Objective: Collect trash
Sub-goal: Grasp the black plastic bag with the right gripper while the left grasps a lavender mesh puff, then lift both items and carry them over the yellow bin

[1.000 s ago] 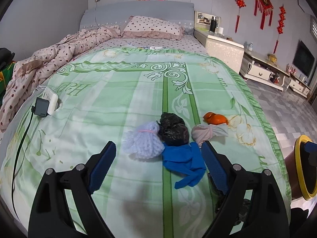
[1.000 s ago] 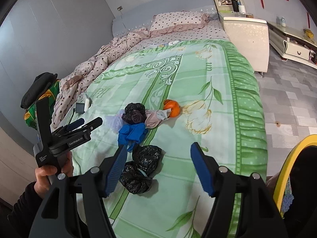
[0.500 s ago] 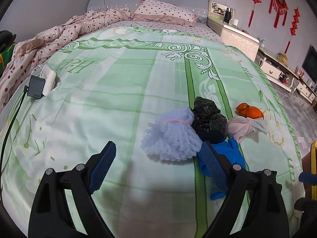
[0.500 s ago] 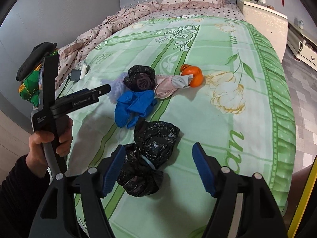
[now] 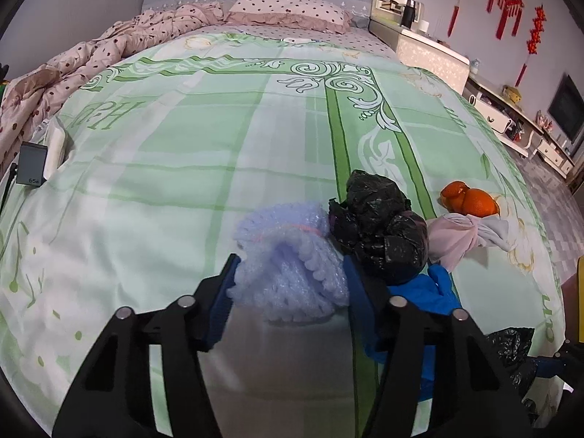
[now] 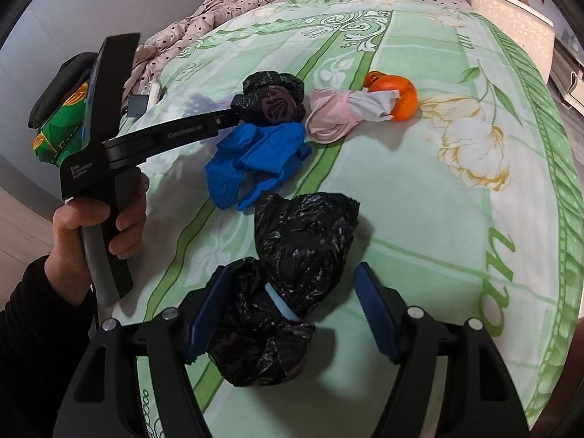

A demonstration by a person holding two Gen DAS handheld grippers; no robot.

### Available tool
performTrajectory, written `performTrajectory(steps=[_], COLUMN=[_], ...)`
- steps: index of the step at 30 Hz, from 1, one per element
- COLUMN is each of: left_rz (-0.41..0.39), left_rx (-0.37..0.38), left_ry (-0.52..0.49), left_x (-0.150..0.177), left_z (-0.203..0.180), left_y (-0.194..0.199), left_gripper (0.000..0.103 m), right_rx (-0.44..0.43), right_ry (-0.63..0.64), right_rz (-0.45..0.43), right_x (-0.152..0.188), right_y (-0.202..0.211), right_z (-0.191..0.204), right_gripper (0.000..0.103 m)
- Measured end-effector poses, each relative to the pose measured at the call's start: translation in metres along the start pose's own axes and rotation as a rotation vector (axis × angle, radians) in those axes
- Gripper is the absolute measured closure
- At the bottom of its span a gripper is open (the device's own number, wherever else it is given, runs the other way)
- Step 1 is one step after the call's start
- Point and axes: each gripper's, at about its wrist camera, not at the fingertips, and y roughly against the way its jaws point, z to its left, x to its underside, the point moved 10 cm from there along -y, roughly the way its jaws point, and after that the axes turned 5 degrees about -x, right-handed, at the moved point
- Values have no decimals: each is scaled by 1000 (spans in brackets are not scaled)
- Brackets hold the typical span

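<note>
Trash lies on a green bedspread (image 5: 182, 168). My left gripper (image 5: 288, 277) has its jaws closed in around a pale lilac bubble-wrap bundle (image 5: 288, 255), pads touching its sides. Beside it sit a black bag (image 5: 379, 233), a blue glove (image 5: 434, 292), a pink cloth wad (image 5: 460, 235) and orange peel (image 5: 471, 200). My right gripper (image 6: 292, 310) is open around a larger black bag bundle (image 6: 284, 284) tied with a pale blue band. The right wrist view also shows the left gripper (image 6: 233, 116), the blue glove (image 6: 259, 157), the pink wad (image 6: 339, 113) and the orange peel (image 6: 398, 95).
A charger and white power strip (image 5: 36, 160) lie at the bed's left edge. A rumpled dotted quilt (image 5: 91, 65) and pillow (image 5: 288, 7) are at the head. A nightstand (image 5: 427, 47) stands right of the bed. A yellow-rimmed bin edge (image 5: 580, 292) shows at far right.
My left gripper moved forward onto the bubble-wrap bundle and its jaws closed in on it. My right gripper moved down and forward so the large black bag sits between its open jaws.
</note>
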Motion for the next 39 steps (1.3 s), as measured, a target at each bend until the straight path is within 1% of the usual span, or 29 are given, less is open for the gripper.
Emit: performTrajectory(steps=[1,3,4,6,7,8,11,17,25,33,39], left_rz=[-5,-7,-9,-11,-11,-11,-10,-19,-48,-95,-142], left_rx=[-4,-2,-1,5,7,9,9,4,-12,-21,-16], left_ry=[-6,-18,-20,-21,-21,-20,-15,-3,5,12,2], left_x=[0,1,1,1,0,1,1,0,2,4,2], left_z=[-1,-2,-1,-1,-1,0,2,7,19,26,19], left_y=[-1,-3,-3,-2,-2,-1,2,15,47,91,129], left_gripper=[54,64,65,68,68,69,72,73,74,74,74], right_rx=[-5,-11,-13,-12,-10,-9,-6,-3,-4,1,6], right_ry=[6,13,18,31,34,34,32,38,39,38,26], right_rz=[6,3,1,-3,-4,-4,-5,-23,-70,-142,-212], right_x=[1,0,-1,-1,-1,0,-1,-1,2,3,4], right_y=[-2,-4,-4,-4,-4,-4,-3,7,33,71,106], right_z=[2,4,6,9,9,9,7,10,17,24,23], right_gripper=[39,51,54,66,70,77,84,88,89,89,89])
